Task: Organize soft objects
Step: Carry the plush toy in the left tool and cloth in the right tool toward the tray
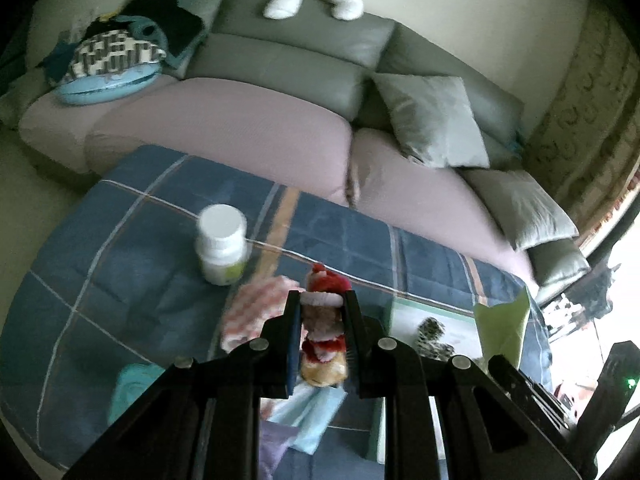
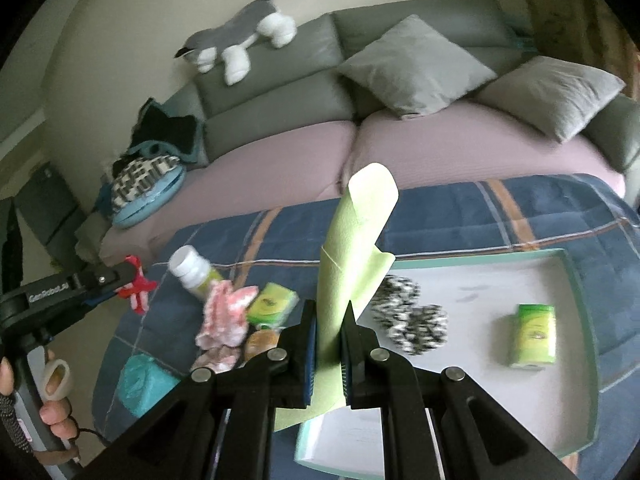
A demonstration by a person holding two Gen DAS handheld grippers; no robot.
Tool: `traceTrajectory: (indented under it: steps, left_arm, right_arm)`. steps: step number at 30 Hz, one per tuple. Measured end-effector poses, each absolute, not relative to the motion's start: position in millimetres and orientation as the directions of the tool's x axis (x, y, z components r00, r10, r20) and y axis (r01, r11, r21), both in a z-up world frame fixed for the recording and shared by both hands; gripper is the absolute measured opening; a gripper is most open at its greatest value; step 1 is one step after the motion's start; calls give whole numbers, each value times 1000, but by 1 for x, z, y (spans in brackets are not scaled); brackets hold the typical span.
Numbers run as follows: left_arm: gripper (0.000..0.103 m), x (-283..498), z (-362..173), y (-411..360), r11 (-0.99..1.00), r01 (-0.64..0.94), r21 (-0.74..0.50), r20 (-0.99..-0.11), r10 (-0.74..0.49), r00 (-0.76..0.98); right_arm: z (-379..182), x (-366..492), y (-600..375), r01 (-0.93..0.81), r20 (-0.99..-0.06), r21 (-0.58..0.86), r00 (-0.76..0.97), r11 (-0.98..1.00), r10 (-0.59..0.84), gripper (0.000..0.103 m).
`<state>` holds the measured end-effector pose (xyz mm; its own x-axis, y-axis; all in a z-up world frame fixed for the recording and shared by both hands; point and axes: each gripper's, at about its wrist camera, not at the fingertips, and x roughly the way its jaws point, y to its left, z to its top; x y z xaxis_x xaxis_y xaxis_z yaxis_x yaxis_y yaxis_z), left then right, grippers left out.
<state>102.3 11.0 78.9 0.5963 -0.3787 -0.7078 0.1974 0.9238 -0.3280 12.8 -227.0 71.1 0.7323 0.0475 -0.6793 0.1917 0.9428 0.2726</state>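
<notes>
Tongs: left (image 1: 322, 300) grips one doll (image 1: 323, 322); right (image 2: 330, 312) one green sheet (image 2: 352, 248).

"GenRobot.ai" on left gripper (image 2: 132, 280) arm.

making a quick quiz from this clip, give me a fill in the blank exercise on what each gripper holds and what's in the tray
The left gripper is shut on a small doll wearing a ____ hat.
The right gripper is shut on a light ____ sheet.
The green packet lies inside the ____.
The plush dog lies atop the ____.

Missing words: red; green; tray; sofa
</notes>
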Motion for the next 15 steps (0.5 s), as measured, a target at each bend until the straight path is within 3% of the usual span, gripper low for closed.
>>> traceTrajectory:
  steps: [15]
  left_arm:
    - [21,80,63,-84,865,401,-302,-747,-476,464]
  right_arm:
    - [76,-50,-329,514,-720,172,648,840,-248,11]
